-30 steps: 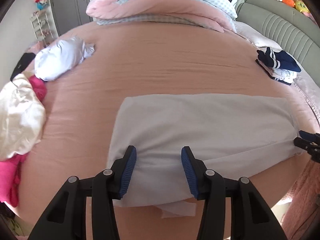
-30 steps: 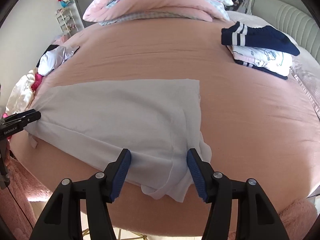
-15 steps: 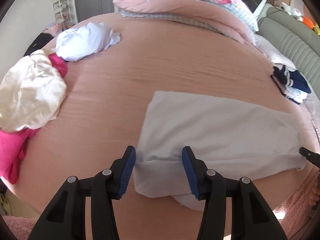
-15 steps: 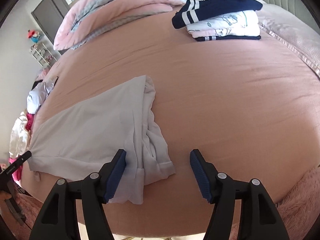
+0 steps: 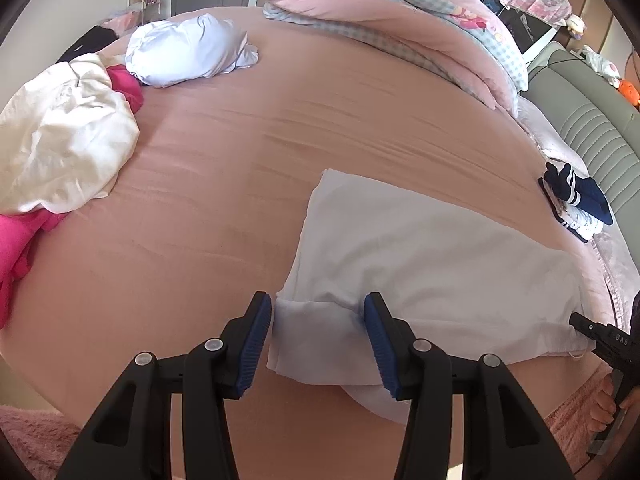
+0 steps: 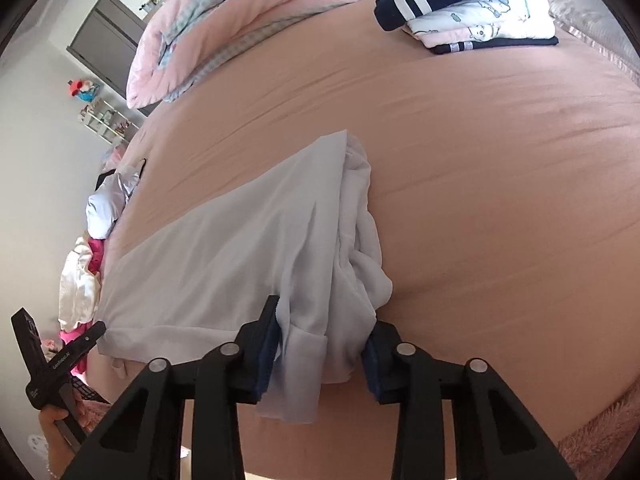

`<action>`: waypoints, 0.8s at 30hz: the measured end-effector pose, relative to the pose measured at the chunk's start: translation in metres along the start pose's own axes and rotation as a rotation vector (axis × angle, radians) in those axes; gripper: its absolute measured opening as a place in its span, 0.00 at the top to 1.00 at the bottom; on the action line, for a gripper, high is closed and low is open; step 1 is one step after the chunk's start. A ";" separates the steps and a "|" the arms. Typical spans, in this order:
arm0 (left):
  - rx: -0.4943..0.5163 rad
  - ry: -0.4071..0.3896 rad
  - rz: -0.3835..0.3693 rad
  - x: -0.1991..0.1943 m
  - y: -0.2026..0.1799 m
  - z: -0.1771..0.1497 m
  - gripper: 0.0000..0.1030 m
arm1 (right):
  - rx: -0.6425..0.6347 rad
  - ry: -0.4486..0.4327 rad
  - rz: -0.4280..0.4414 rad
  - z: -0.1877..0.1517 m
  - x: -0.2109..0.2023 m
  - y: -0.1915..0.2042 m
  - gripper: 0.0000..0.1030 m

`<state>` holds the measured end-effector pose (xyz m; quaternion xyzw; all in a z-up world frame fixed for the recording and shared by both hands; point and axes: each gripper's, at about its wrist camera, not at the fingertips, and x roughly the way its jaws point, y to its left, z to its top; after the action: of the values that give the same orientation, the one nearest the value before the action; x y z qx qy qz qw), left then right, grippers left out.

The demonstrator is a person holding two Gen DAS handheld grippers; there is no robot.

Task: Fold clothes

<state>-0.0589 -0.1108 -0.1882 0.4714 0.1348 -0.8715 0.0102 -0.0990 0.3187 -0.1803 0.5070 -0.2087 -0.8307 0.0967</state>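
One bed fills both views, spread with a salmon-pink sheet, and one rolled quilt in pink and blue check lies across its far end. One pale lilac-white garment, the thing being folded, lies flat along the near edge of the bed as a long strip, smooth through the middle with a cuffed fold at each end; in the right wrist view its right end is bunched into thick ridged layers that hang slightly over the bed's edge. Three loose items wait in a heap at the far left: a cream garment, a hot-pink one beneath and beside it, and a crumpled white-lilac one just beyond. One neat stack of folded clothes sits well apart at the far right, topped by a navy piece with white stripes. Two sets of tongs work the strip. The left tongs straddle the garment's left cuffed end with blue pads spread wide and cloth lying loose between them, so they are open. The right tongs press against both sides of the bunched right end, gripping the garment. A hand shows at the lower left holding the other tool.
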 end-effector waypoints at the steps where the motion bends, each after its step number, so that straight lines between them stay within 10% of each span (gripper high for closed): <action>1: -0.003 0.000 -0.004 0.000 0.000 0.000 0.56 | -0.009 -0.006 0.001 0.002 -0.002 0.003 0.71; 9: -0.003 -0.021 -0.049 -0.001 -0.002 0.005 0.56 | -0.281 -0.093 0.029 0.021 -0.029 0.109 0.74; 19: -0.002 -0.126 -0.142 -0.029 0.004 0.015 0.56 | -0.577 0.119 -0.028 -0.027 0.067 0.217 0.62; 24: -0.002 -0.124 -0.263 -0.028 -0.007 0.017 0.56 | -0.468 0.048 0.224 -0.015 0.006 0.203 0.55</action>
<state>-0.0586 -0.1115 -0.1546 0.3950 0.1952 -0.8927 -0.0952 -0.0988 0.1312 -0.1014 0.4639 -0.0632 -0.8284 0.3075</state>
